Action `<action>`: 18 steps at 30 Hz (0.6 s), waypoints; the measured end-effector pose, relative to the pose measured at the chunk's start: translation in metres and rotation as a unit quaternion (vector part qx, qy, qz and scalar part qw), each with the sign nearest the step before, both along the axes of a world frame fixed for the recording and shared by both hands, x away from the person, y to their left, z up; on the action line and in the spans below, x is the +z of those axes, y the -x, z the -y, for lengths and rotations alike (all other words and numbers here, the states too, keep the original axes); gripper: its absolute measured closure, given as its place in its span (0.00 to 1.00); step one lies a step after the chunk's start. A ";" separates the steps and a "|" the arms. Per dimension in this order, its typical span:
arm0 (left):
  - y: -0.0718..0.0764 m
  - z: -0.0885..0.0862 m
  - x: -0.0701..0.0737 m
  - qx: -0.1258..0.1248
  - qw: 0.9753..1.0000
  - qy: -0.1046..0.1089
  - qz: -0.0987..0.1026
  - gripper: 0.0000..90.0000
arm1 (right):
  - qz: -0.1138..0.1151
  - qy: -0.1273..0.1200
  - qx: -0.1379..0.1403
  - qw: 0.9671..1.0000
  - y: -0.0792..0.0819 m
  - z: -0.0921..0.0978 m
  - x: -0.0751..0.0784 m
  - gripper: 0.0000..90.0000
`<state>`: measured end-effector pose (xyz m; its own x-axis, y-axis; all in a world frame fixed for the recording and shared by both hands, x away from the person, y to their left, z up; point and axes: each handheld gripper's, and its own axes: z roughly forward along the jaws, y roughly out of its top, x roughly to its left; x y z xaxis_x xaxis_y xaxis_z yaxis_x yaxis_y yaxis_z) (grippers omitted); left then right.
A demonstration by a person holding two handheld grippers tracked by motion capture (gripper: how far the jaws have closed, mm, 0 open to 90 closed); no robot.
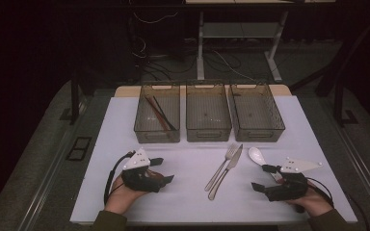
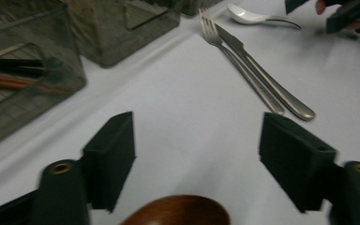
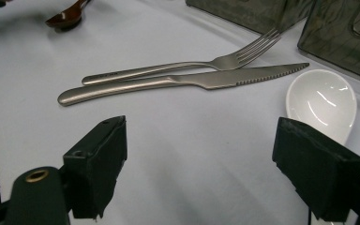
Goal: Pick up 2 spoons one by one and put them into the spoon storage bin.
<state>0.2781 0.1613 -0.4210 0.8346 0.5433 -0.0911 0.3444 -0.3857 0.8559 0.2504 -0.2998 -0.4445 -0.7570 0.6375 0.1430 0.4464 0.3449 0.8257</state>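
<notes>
A steel fork (image 1: 220,168) and knife (image 1: 226,172) lie side by side on the white table top (image 1: 183,202), with a white spoon (image 1: 257,155) to their right. My left gripper (image 1: 165,169) rests open at the front left. In the left gripper view its jaws stand wide apart (image 2: 199,140), and the bowl of a brown wooden spoon (image 2: 178,212) lies just below them; the fork (image 2: 241,65) and knife (image 2: 267,77) are farther off. My right gripper (image 1: 261,177) is open at the front right (image 3: 201,145), with the white spoon (image 3: 321,101) by its right jaw, and the knife (image 3: 183,83) and fork (image 3: 168,69) ahead.
Three mesh bins stand in a row at the back: the left bin (image 1: 157,137) holds dark and reddish chopsticks (image 1: 160,113); the middle bin (image 1: 208,134) and right bin (image 1: 257,134) follow. The brown spoon (image 3: 65,19) shows far off in the right gripper view.
</notes>
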 end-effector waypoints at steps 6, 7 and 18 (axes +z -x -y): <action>-0.016 -0.005 0.003 0.024 1.000 -0.019 -0.004 0.69 | -0.001 0.005 0.006 1.000 0.000 -0.003 0.000 0.20; -0.019 -0.006 0.002 0.028 0.999 -0.025 -0.005 0.73 | -0.001 0.006 0.006 1.000 0.000 -0.003 -0.001 0.20; -0.045 -0.026 -0.007 0.085 0.992 -0.082 -0.046 0.99 | -0.004 0.007 0.009 1.000 -0.001 -0.005 -0.001 0.20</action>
<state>0.3232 0.1869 -0.4282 0.7218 0.6893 -0.0624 0.4908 -0.4462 0.7484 0.2514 -0.2952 -0.4456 -0.7673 0.6257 0.1401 0.4468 0.3649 0.8168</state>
